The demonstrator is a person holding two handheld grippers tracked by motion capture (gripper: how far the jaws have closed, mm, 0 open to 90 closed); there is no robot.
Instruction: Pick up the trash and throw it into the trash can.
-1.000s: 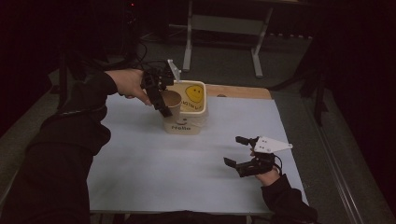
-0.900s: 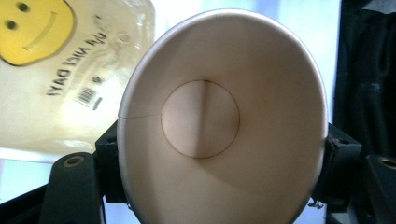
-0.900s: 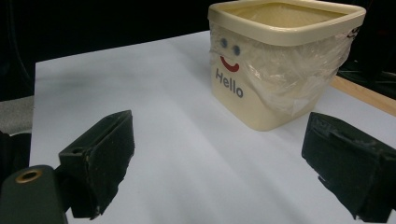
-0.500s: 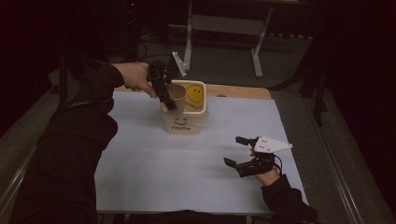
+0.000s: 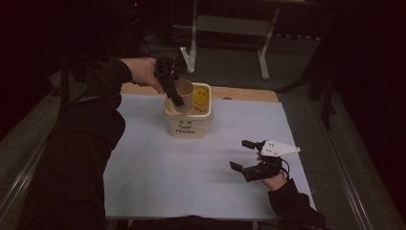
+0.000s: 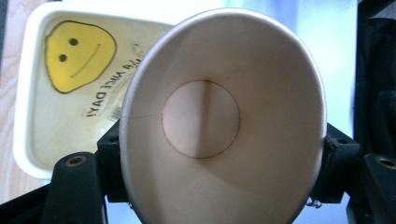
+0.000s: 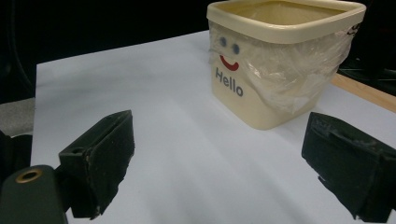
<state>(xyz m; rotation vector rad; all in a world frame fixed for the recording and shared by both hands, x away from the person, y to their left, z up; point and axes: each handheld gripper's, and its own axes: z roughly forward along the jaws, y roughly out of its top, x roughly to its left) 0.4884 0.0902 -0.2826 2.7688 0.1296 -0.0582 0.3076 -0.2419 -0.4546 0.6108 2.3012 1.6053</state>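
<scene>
Paper cup (image 5: pixel 184 94) sits clamped in my left gripper (image 5: pixel 173 91), held in the air over the cream bin (image 5: pixel 188 125) at the far middle of the surface (image 5: pixel 167 177). I read the cup as tipped over: in the high view its open mouth faces up and to the right, with its bottom end dipping toward the bin's left inner wall, so its long axis runs slanted rather than upright. In the left gripper view (image 6: pixel 219 186) I look almost straight down that axis, into the mouth, with the round base disc at the centre and a seam line crossing the inner wall. The jaws press on the cup from either side, and the rim is squeezed into an oval between them. Behind the cup in that view lies the bin's inside, lined with clear plastic, showing a yellow smiley face (image 6: pixel 77 56) on its inner wall.

My right gripper (image 5: pixel 246 155) rests at the near right of the surface, well apart from the bin, its jaws spread wide with nothing between them. From the right gripper view (image 7: pixel 219 172) the bin (image 7: pixel 261 88) stands upright beyond the jaws, its "Hello" face (image 7: pixel 229 70) turned toward me
</scene>
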